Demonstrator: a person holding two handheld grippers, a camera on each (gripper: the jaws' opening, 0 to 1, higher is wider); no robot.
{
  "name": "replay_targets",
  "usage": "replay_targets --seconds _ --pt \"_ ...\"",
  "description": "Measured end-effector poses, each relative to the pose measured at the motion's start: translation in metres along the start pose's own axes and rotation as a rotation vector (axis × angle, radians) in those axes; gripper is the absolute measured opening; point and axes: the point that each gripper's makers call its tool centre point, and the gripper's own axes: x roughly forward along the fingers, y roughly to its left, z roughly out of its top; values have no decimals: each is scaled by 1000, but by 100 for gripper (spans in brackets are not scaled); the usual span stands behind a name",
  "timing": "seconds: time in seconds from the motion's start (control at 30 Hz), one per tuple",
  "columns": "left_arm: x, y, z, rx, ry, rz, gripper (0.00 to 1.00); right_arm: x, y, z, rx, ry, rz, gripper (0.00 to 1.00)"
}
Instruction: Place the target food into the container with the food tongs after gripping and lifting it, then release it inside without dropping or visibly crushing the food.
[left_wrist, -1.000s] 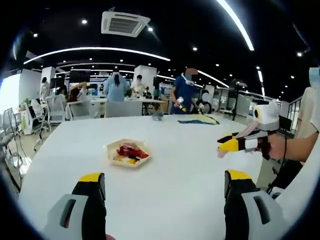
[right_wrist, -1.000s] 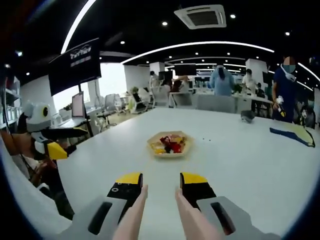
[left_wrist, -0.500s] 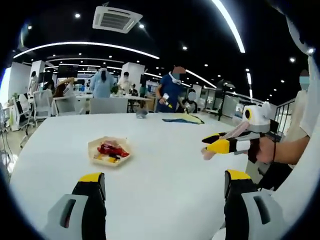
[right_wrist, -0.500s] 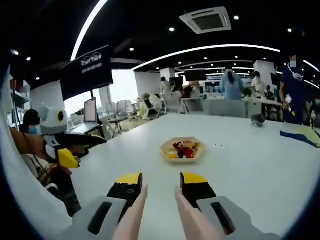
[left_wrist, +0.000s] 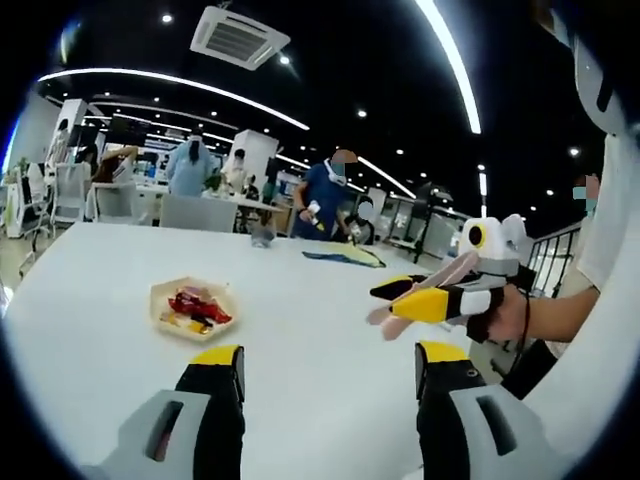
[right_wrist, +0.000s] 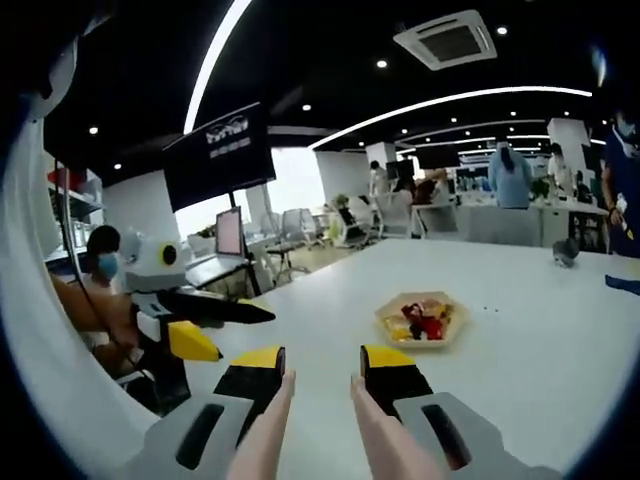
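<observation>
Room: open office, white tabletop (left_wrist: 120, 270), ceiling strip lights, several people at desks far back.
Count: one hexagonal tray (left_wrist: 192, 308) of food; two claws; one pair of pinkish tongs (right_wrist: 320, 430).
Tray: sits on the tabletop ahead of both claws, well apart from each; red and yellow pieces inside (right_wrist: 424, 321), single items too small to tell apart.
Left claw (left_wrist: 330, 375): jaws wide apart, nothing between them.
Right claw (right_wrist: 323, 372): jaws narrow, clamped on the tongs; tong arms run up between the jaws, tips cut off at the bottom edge in the right gripper view. In the left gripper view the tong tips (left_wrist: 385, 320) stick out, apart from the tray.
Change: both views panned; tray now sits further left in the left gripper view, further right in the right gripper view. Left claw's gap reads narrower than before.
Unclear: target food not identifiable.
</observation>
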Motion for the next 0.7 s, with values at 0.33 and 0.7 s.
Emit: replay_targets --seconds 0.33,0.7 --pt "7 -15 4 -33 3 -84 64 8 28 6 21 -16 121 29" --pt "-4 -41 11 -168 -43 -253 47 5 54 26 185 -110 278 29"
